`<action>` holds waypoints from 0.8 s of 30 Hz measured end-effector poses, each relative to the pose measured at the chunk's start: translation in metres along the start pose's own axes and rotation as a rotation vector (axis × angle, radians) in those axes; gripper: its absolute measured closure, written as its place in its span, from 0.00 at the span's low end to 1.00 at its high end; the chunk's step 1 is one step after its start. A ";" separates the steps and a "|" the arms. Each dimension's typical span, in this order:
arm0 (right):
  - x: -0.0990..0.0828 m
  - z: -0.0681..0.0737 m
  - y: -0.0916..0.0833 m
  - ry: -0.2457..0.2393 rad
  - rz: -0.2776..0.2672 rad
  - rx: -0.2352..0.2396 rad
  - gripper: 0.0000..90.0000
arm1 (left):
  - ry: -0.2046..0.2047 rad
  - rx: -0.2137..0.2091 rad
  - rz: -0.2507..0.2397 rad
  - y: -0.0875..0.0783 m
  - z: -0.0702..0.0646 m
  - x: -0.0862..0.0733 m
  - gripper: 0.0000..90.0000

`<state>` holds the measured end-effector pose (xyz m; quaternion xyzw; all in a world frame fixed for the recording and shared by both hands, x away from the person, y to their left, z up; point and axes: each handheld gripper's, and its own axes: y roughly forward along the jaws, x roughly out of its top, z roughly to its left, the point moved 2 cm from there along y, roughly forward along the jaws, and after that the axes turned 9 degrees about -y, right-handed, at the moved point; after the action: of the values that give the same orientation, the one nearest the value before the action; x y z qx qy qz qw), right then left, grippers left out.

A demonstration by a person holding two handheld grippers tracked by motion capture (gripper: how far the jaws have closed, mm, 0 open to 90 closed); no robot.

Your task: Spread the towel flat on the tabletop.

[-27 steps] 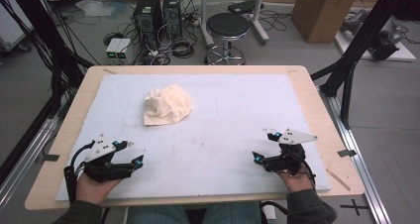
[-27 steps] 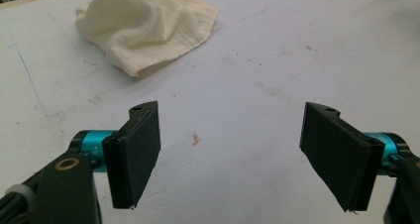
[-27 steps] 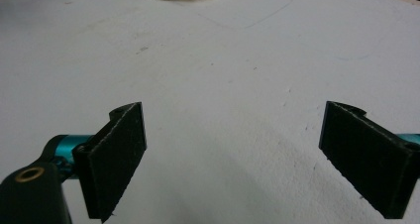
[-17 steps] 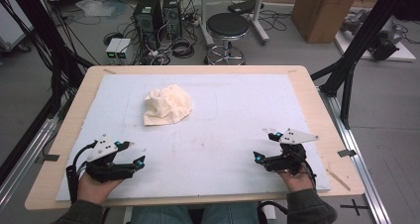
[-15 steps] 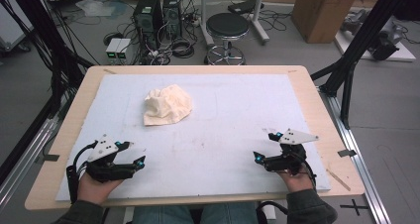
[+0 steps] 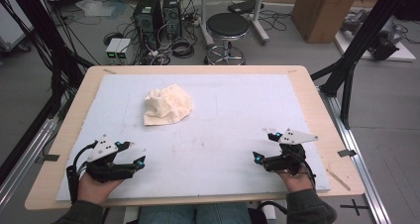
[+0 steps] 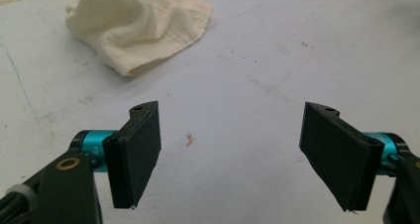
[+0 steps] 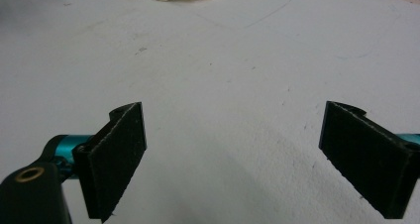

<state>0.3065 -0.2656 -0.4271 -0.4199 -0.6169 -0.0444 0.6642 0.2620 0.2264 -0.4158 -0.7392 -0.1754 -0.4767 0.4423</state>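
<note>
Crumpled cream waffle-weave cloth (image 6: 167, 105) lies bunched on white foam mat (image 6: 237, 110) covering wooden table (image 6: 317, 110), left of centre, toward far half. Heap roughly as wide as deep, long axis hard to tell; flat corner points toward near-left.

Left gripper (image 6: 131, 154) near left front edge, jaws wide, nothing between. Right gripper (image 6: 265, 145) near right front edge, jaws wide, nothing between. Both well apart from cloth.

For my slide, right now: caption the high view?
Crumpled cloth lies on the white mat; open left gripper and right gripper wait near the front edge.
</note>
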 end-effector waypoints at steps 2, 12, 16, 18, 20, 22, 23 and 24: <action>0.000 0.000 0.000 -0.003 -0.002 -0.001 0.11 | 0.000 0.001 0.002 0.000 0.000 0.000 0.27; 0.001 -0.002 -0.001 -0.010 -0.011 -0.003 0.11 | 0.005 0.004 -0.003 0.002 0.000 0.005 0.27; 0.001 -0.002 0.000 -0.009 -0.005 0.008 0.11 | 0.001 -0.008 -0.007 0.003 0.001 0.012 0.27; 0.002 -0.002 0.000 -0.010 -0.012 0.006 0.11 | -0.001 -0.011 -0.006 0.003 0.001 0.014 0.28; 0.003 -0.002 -0.001 -0.011 -0.017 0.005 0.11 | 0.001 -0.031 0.006 0.006 0.001 0.018 0.30; 0.003 -0.002 -0.001 -0.004 -0.020 0.003 0.11 | -0.003 -0.035 0.004 0.008 0.000 0.020 0.30; 0.003 -0.004 -0.003 0.013 -0.028 0.003 0.11 | 0.003 -0.037 0.006 0.011 -0.002 0.023 0.30; 0.003 -0.005 -0.003 0.005 -0.031 -0.002 0.11 | 0.010 -0.039 0.011 0.012 -0.002 0.025 0.30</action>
<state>0.3093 -0.2692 -0.4228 -0.4109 -0.6214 -0.0563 0.6647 0.2811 0.2143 -0.3996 -0.7462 -0.1599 -0.4811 0.4314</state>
